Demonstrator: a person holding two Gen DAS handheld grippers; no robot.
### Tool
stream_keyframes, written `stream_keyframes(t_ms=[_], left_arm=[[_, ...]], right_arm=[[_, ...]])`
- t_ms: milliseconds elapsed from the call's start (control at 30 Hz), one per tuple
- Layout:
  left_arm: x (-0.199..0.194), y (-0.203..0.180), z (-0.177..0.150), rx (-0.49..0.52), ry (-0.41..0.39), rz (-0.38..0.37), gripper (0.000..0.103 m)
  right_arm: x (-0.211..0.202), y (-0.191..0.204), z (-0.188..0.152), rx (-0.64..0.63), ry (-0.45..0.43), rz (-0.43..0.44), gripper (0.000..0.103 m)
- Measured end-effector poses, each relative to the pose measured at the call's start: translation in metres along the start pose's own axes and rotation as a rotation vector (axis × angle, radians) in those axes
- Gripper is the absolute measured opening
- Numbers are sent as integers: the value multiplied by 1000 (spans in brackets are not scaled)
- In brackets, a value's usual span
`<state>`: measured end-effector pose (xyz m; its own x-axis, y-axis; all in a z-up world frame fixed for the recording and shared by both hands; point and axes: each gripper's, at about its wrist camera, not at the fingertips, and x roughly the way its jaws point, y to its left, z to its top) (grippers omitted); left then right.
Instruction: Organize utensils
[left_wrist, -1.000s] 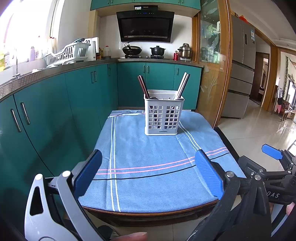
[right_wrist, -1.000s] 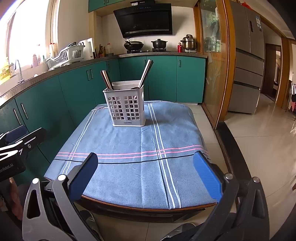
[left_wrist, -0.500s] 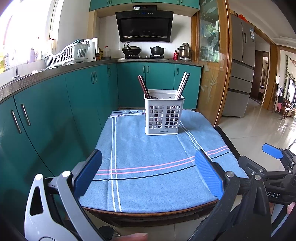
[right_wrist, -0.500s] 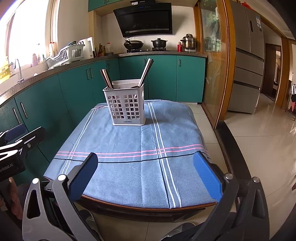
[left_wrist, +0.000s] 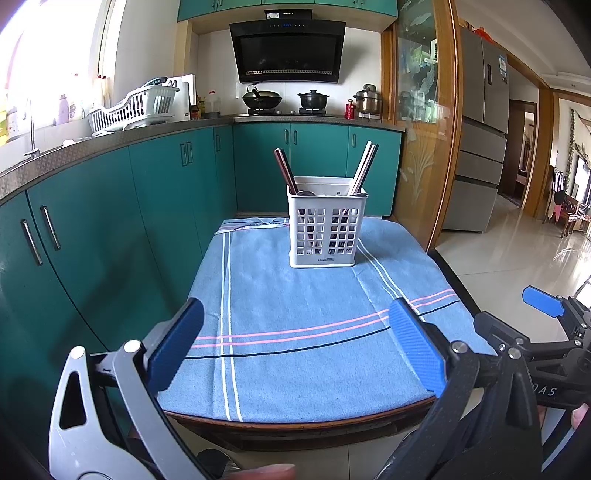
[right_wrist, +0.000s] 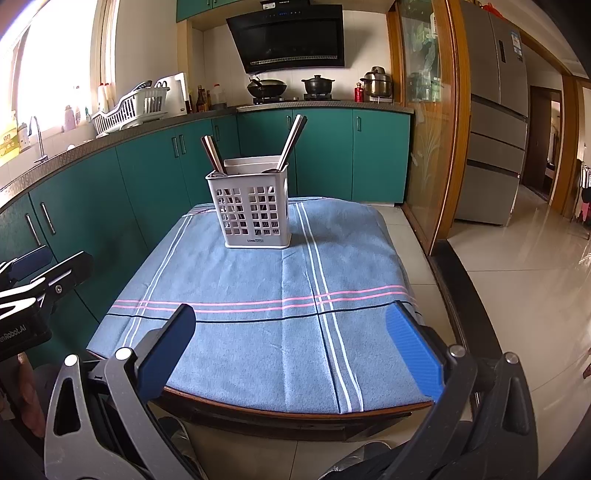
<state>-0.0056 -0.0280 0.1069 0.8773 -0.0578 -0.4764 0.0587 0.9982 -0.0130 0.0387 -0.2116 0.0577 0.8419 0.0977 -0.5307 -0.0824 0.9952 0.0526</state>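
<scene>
While unmoved, both tools (left_wrist: 295, 347) (right_wrist: 291, 343) agape.

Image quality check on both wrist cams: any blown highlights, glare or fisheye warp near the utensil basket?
Left wrist: window at upper left is blown out white; floor tiles at right show glare; utensil basket is sharp and evenly lit. Right wrist: same window overexposed, counter edge curves strongly from fisheye, basket is crisp, tablecloth has only soft shadows.

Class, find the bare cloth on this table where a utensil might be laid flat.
The blue cloth is bare from the white utensil basket forward to the near edge, and along both sides. Only the basket, holding chopsticks, is crowded.
</scene>
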Motion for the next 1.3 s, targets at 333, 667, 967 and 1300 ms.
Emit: stream_keyframes(t_ms=[333,667,967,1300], left_arm=[[1,1,0,0,4,-2,99],[6,0,-4,5,14,-2,99],[8,-1,-8,10,13,6,99],[15,5,-7,-16,39,-7,99]], right_arm=[[0,-1,-1,0,3,0,100],[1,-1,-1,2,5,0,100],[1,-1,-1,-1,8,-1,100],[3,-2,-3,3,11,-5,100]])
